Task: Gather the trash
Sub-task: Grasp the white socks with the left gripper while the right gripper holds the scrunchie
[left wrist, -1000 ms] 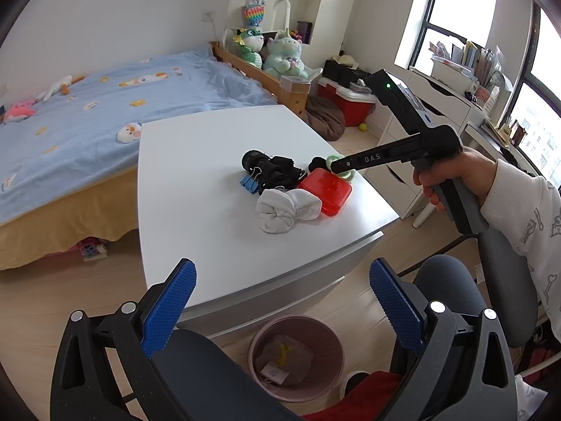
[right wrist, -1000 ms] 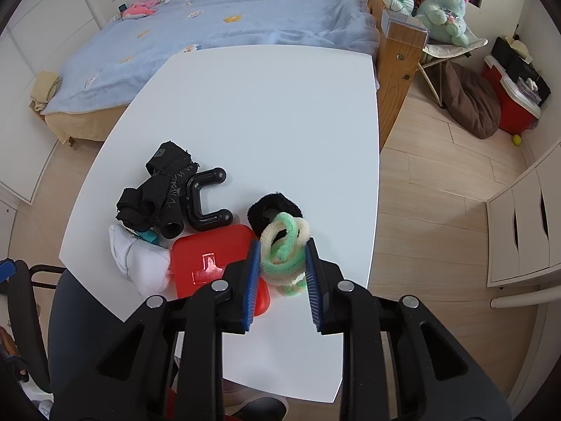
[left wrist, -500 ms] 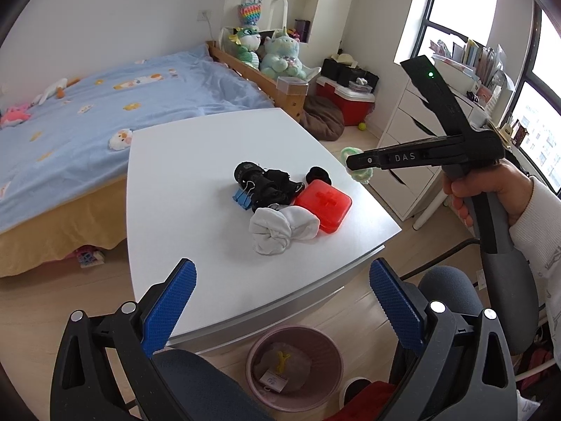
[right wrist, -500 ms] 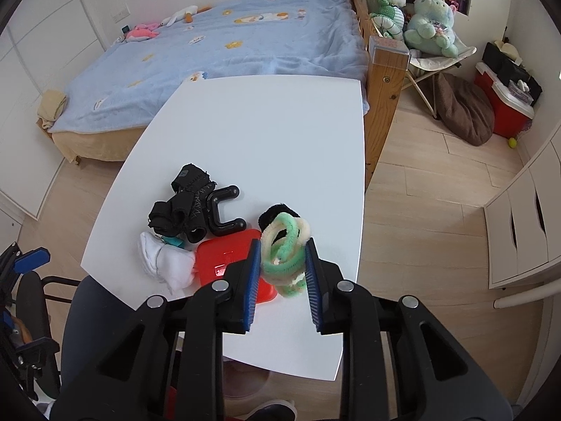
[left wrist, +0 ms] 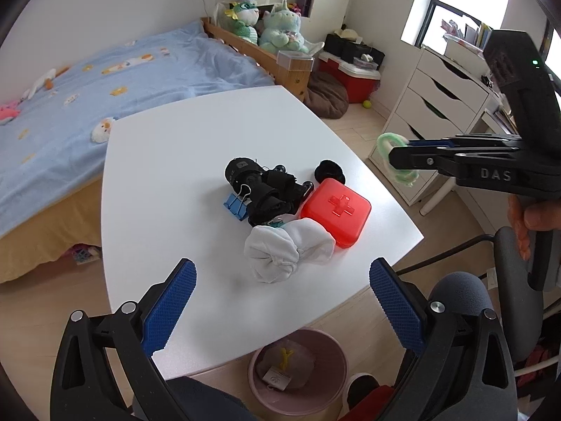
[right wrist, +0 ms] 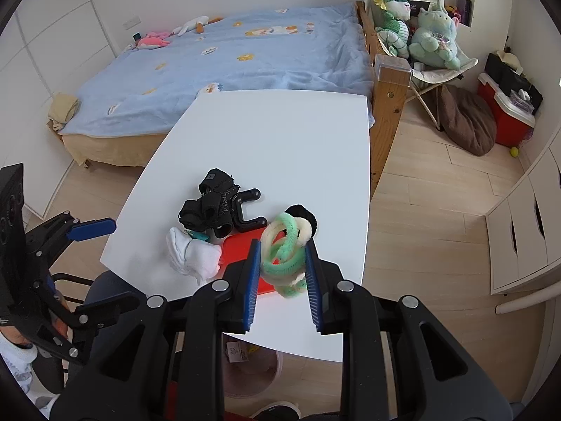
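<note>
In the right wrist view the right gripper [right wrist: 283, 263] sits at lower centre, its blue pads pinching a tangle of fuzzy green and cream loops [right wrist: 284, 251] held up in the air above the near edge of the white table [right wrist: 280, 140]. In the left wrist view the same gripper enters from the right edge, with the raised letters "DAS" readable on its black body, and the loops hang at its tip past the table's right edge, at middle right of the frame. The left gripper [left wrist: 283, 293] fills the bottom of that view, its blue pads spread wide with nothing between them, above the table's near edge. In the centre of the frame lie a black strap bundle [left wrist: 266, 189], a blue binder clip [left wrist: 235, 207] touching its left side, a white cloth ball [left wrist: 287, 249] just below it, a red case [left wrist: 336, 212] with a raised cross on its lid to the right, and a black scrunchie [left wrist: 329, 172] just above the case. A pink bin [left wrist: 298, 372] stands on the floor under the table's near edge, at bottom centre, holding crumpled paper, a yellow scrap and a small tag whose print is too small to read.
</note>
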Demonstrator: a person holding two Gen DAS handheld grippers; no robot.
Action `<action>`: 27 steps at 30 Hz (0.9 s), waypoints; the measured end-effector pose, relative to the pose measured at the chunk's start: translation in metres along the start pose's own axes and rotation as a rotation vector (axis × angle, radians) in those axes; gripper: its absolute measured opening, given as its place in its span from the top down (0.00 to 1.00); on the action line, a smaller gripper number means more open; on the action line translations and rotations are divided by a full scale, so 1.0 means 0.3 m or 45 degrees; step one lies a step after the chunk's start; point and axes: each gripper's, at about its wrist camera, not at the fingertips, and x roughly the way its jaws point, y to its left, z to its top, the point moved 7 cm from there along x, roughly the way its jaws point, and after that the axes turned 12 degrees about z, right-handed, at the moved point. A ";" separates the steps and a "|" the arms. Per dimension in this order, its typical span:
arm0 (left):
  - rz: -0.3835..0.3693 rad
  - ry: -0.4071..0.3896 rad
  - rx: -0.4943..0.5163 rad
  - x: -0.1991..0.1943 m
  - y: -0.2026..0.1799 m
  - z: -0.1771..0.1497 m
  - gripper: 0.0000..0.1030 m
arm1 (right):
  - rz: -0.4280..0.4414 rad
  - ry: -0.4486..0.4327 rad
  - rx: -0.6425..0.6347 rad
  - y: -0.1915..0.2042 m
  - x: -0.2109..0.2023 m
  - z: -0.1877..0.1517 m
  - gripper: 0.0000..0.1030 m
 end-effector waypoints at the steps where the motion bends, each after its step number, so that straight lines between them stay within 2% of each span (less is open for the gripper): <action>1: -0.007 0.014 -0.007 0.015 0.000 0.004 0.07 | 0.000 -0.001 0.000 0.000 -0.001 -0.001 0.77; 11: -0.024 0.126 -0.053 0.136 -0.018 0.014 0.07 | 0.005 -0.004 -0.001 0.003 -0.008 -0.006 0.77; 19: -0.001 0.147 -0.084 0.187 -0.018 0.004 0.08 | 0.008 0.005 0.003 0.008 -0.006 -0.014 0.77; 20: 0.000 0.145 -0.083 0.189 -0.019 0.003 0.14 | 0.008 0.006 0.003 0.007 -0.005 -0.015 0.77; 21: -0.005 0.152 -0.081 0.193 -0.020 0.002 0.24 | 0.010 0.006 0.004 0.007 -0.004 -0.014 0.77; 23: -0.018 0.165 -0.082 0.199 -0.022 -0.005 0.34 | 0.011 0.008 0.003 0.008 0.001 -0.011 0.77; 24: -0.018 0.165 -0.077 0.201 -0.024 -0.006 0.42 | 0.011 0.009 0.003 0.008 0.005 -0.013 0.77; 26: -0.023 0.160 -0.070 0.196 -0.025 -0.007 0.52 | 0.012 0.010 0.004 0.009 0.008 -0.014 0.77; 27: -0.027 0.158 -0.072 0.193 -0.024 -0.007 0.54 | 0.012 0.010 0.004 0.008 0.008 -0.015 0.77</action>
